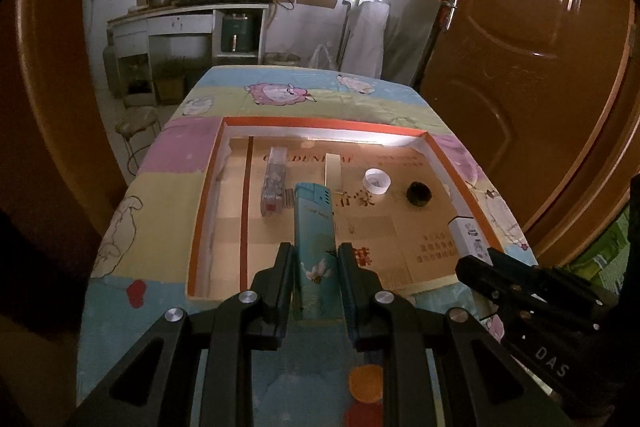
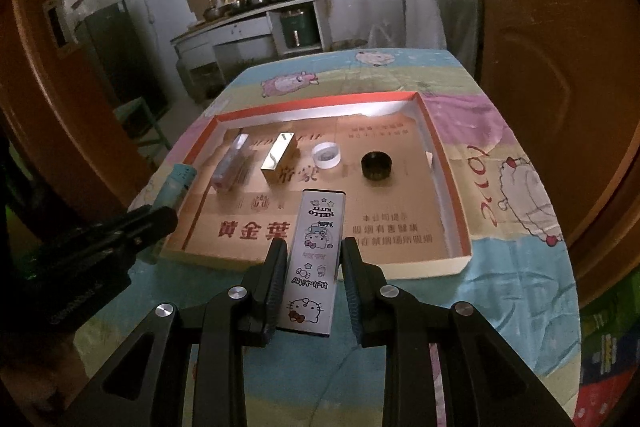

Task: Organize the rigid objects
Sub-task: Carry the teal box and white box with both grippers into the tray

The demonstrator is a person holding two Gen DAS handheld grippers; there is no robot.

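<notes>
We clamp teal lighter (image 1: pixel 316 251) mid-body in left hand-held gripper (image 1: pixel 316 267); right hand-held gripper (image 2: pixel 314 267) pinches white Hello Kitty lighter (image 2: pixel 316 259). Both light, stiff, slick plastic; we judge flat long sides best hold.

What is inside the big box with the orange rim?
Inside the box lie a clear case, a gold block, a white cap and a black cap. The held Hello Kitty lighter hides part of the near floor.

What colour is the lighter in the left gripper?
Teal lighter with a white bird print, clearest in the left wrist view.
</notes>
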